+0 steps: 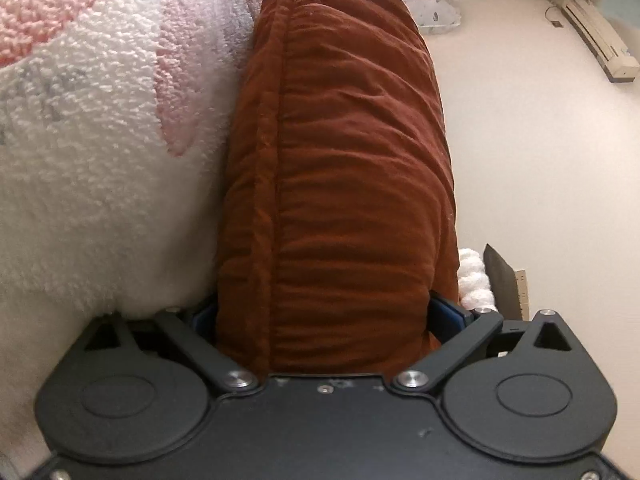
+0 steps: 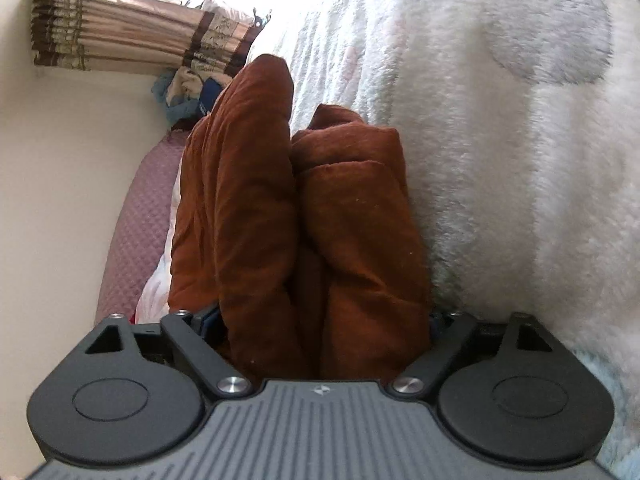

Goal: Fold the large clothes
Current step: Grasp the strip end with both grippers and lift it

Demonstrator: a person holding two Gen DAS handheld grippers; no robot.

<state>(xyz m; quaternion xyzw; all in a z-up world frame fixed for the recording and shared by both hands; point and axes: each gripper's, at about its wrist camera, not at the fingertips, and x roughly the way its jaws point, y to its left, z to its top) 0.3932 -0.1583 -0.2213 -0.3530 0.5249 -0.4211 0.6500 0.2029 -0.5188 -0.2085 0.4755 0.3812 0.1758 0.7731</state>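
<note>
Your left gripper (image 1: 320, 312) and right gripper (image 2: 320, 320) both stand wide, one thick rust-brown garment (image 1: 336, 168) filling each gap; whether the pads press it, I cannot tell. It lies bunched on the fluffy white blanket (image 2: 500, 180). You seem mid-fold; next, I think, needs a firm hold on both sides.

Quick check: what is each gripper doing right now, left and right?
Left gripper: jaws wide, thick brown garment between them; grip cannot be told.
Right gripper: same, jaws wide around the folded brown garment.
</note>
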